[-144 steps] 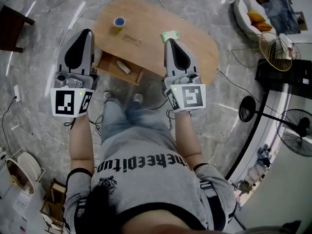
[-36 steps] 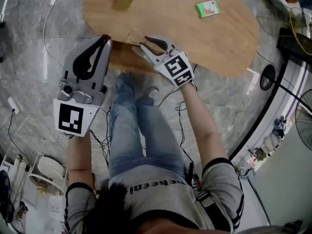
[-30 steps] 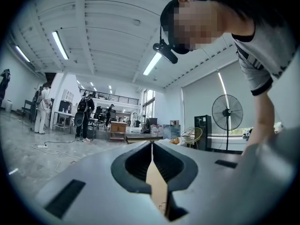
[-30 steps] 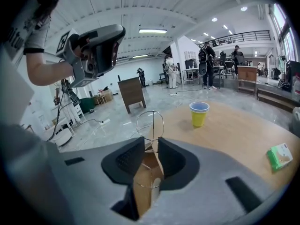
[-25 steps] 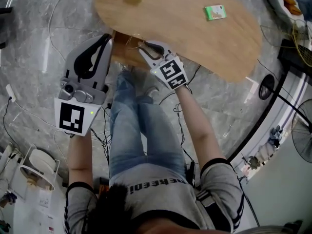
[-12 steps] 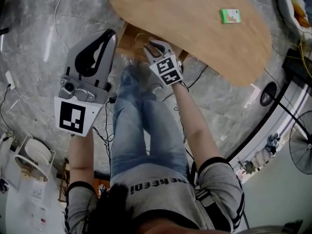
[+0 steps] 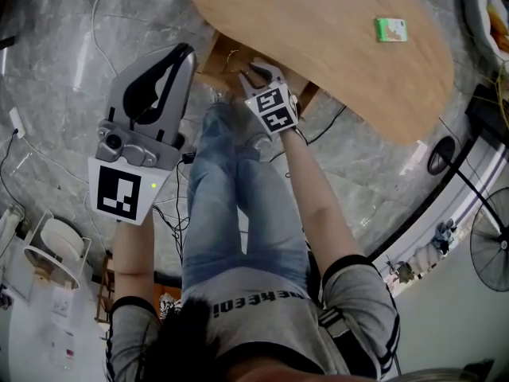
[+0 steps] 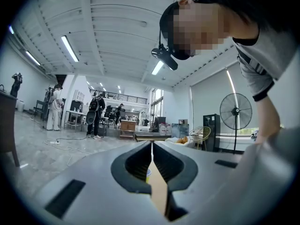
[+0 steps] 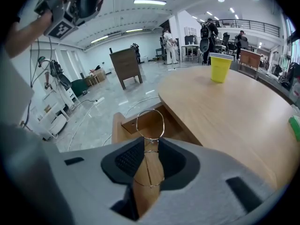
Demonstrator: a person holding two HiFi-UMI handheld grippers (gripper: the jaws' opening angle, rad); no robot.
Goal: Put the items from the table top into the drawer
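My right gripper (image 7: 253, 72) (image 9: 151, 143) is shut on a pair of thin wire-rimmed glasses (image 9: 151, 109). One lens loop sticks out past the fingertips, the other lies between the pads. The gripper tilts downward over the open wooden drawer (image 9: 117, 125) (image 7: 216, 59) under the table's near edge. A yellow cup (image 9: 220, 67) and a green packet (image 7: 390, 29) still sit on the oval wooden table (image 7: 342, 38) (image 9: 225, 111). My left gripper (image 7: 184, 50) (image 8: 152, 146) is held level to the left of the drawer, shut on nothing.
The person's legs and feet (image 7: 238, 173) are just in front of the drawer. Cables (image 7: 179, 213) trail over the marble floor. A standing fan (image 7: 485, 241) and a black lamp base (image 7: 440, 156) are to the right of the table.
My right gripper has sunk from the table's edge towards the open drawer, carrying the glasses. The left gripper has drifted only a little.
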